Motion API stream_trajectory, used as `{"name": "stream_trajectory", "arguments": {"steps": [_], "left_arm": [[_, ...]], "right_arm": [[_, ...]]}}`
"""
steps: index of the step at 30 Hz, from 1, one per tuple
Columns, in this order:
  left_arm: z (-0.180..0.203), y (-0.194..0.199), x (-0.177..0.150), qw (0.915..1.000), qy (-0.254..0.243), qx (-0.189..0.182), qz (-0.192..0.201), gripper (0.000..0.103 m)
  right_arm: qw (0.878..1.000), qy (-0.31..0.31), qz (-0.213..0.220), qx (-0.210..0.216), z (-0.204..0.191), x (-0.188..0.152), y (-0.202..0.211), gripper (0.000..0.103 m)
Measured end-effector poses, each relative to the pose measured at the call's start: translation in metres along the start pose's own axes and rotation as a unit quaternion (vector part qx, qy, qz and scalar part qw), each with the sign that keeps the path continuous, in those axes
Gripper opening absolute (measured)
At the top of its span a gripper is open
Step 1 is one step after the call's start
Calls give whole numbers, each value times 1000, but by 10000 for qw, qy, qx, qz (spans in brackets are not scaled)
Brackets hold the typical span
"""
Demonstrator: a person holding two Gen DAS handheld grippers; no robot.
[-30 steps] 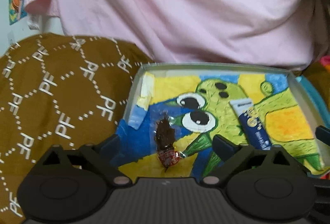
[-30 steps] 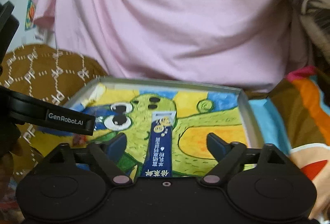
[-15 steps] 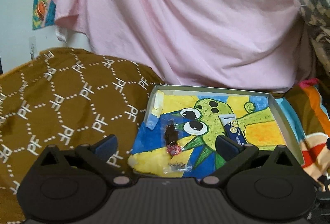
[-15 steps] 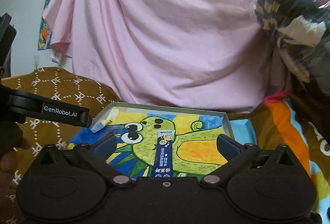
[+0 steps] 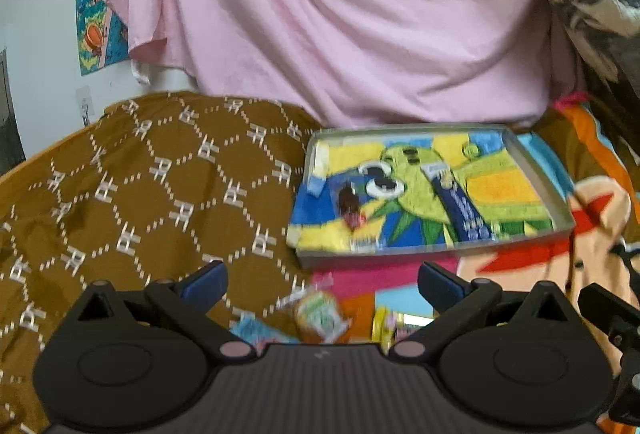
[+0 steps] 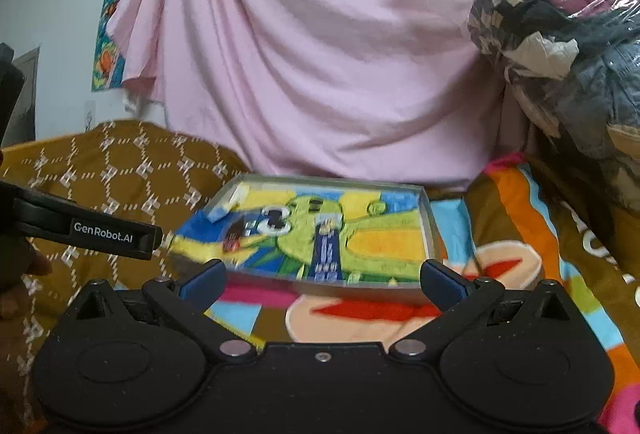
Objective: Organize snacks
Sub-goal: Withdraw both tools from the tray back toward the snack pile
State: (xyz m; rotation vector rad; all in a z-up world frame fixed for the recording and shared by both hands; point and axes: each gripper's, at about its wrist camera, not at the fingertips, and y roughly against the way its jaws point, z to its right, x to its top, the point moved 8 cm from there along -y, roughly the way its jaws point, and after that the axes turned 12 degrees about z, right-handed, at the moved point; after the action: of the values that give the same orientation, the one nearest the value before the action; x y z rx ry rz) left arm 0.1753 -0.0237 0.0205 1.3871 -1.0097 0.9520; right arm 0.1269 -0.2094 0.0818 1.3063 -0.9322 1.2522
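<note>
A shallow grey tray (image 5: 436, 258) lined with a cartoon drawing lies on the bed; it also shows in the right wrist view (image 6: 360, 288). In it lie a dark chocolate snack in clear wrap (image 5: 349, 204) (image 6: 233, 234) and a long blue snack stick (image 5: 464, 206) (image 6: 327, 248). My left gripper (image 5: 322, 280) is open and empty, held back from the tray. Below it several loose wrapped snacks (image 5: 320, 316) lie on the blanket. My right gripper (image 6: 322, 278) is open and empty, short of the tray's near edge.
A brown patterned cushion (image 5: 152, 186) lies left of the tray. A pink sheet (image 5: 340, 22) hangs behind. A colourful cartoon blanket (image 6: 520, 254) covers the bed on the right. A plastic-wrapped bundle of clothes (image 6: 560, 34) is stacked at the far right.
Both grippers have pulled back and up from the tray, which now looks smaller and farther. Loose snacks on the blanket have come into the left wrist view.
</note>
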Motion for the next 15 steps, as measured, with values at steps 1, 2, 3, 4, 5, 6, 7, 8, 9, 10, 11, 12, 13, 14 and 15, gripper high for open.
{"name": "stream_trajectory", "arguments": {"steps": [1, 2, 3, 4, 5, 6, 7, 8, 9, 10, 11, 12, 13, 14, 15], "left_arm": [[0, 3, -5, 10000, -13, 8, -32, 103], [-1, 6, -10, 10000, -31, 20, -74, 103], [-2, 8, -15, 9999, -57, 23, -116, 103], [-3, 11, -19, 9999, -70, 29, -150, 103], [-4, 13, -23, 9998, -77, 37, -184, 103], [-5, 15, -28, 9997, -77, 42, -224, 103], [-5, 17, -32, 9996, -71, 41, -266, 103], [-6, 18, -37, 9994, -80, 37, -320, 103], [-6, 20, -41, 9993, -100, 41, -364, 103], [-6, 21, -45, 9991, -119, 49, -396, 103], [-7, 23, -49, 9990, -132, 53, -425, 103], [-7, 24, -53, 9988, -143, 55, -468, 103], [-7, 25, -57, 9985, -151, 49, -519, 103], [-7, 26, -62, 9982, -161, 37, -573, 103], [-6, 27, -66, 9979, -177, 27, -630, 103]], "right_arm": [[10000, 25, -42, 10, -2, -4, 6, 102], [10000, 41, -79, 23, -3, -7, 10, 102], [9999, 50, -89, 39, -5, -11, 15, 102], [9999, 48, -132, 50, -6, -14, 20, 102], [9998, 42, -176, 63, -8, -18, 24, 102], [9997, 38, -217, 70, -9, -21, 28, 102], [9996, 39, -256, 75, -10, -25, 32, 102], [9995, 48, -285, 82, -11, -27, 35, 102], [9994, 66, -318, 87, -13, -30, 38, 102], [9992, 82, -369, 87, -14, -34, 41, 102], [9990, 82, -425, 96, -15, -38, 44, 102], [9986, 76, -506, 111, -16, -42, 46, 102], [9982, 68, -586, 112, -16, -46, 48, 102], [9977, 52, -670, 107, -17, -50, 49, 102], [9972, 29, -739, 118, -17, -54, 50, 102]]}}
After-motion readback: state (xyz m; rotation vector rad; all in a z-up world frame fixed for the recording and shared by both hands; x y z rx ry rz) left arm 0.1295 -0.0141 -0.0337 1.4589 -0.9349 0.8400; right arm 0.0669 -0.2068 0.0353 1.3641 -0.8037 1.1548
